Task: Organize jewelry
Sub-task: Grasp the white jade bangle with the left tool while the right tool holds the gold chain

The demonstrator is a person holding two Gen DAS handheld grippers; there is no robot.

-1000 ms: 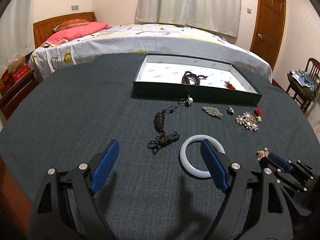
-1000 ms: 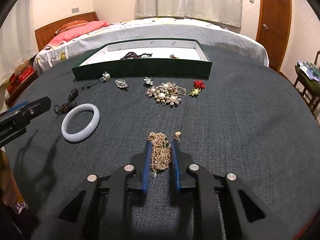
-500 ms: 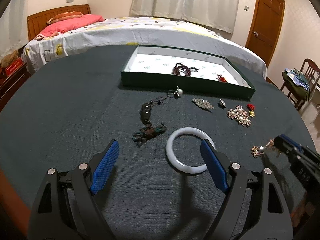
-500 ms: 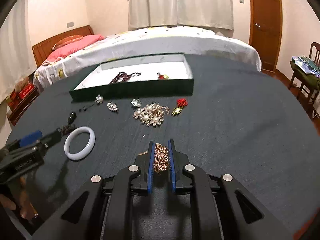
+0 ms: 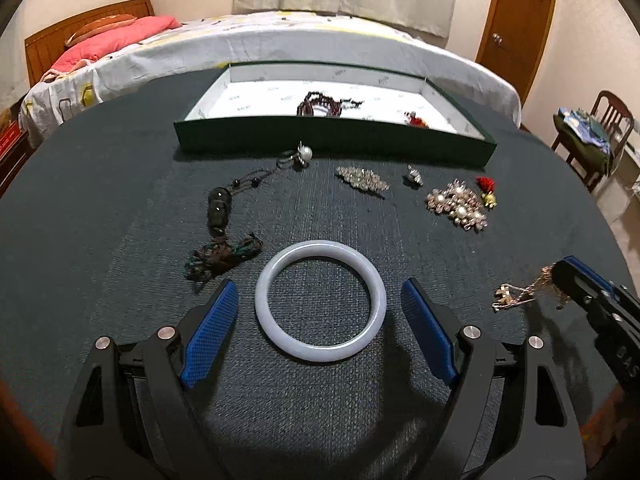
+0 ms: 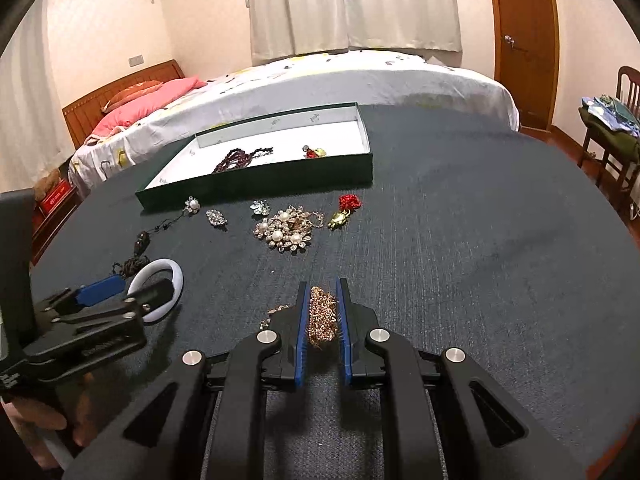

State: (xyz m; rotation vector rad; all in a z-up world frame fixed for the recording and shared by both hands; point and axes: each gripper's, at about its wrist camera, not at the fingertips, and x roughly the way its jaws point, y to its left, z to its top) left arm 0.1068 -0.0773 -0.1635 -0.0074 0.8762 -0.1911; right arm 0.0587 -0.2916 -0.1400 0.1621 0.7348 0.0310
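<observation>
Gold chain between right tongs

A tray sits at the far middle of the surface, with a bed behind it. In the tray lie a bead strand and, to its right, a small charm. Near the tray, a ring lies left, brooches right. A bangle lies nearest, a tasselled pendant on its left.

R claw lifted gold chain; L claw now straddles bangle.

The right hand-held gripper bears what looks like "DAS"; box lining print is illegible.
</observation>
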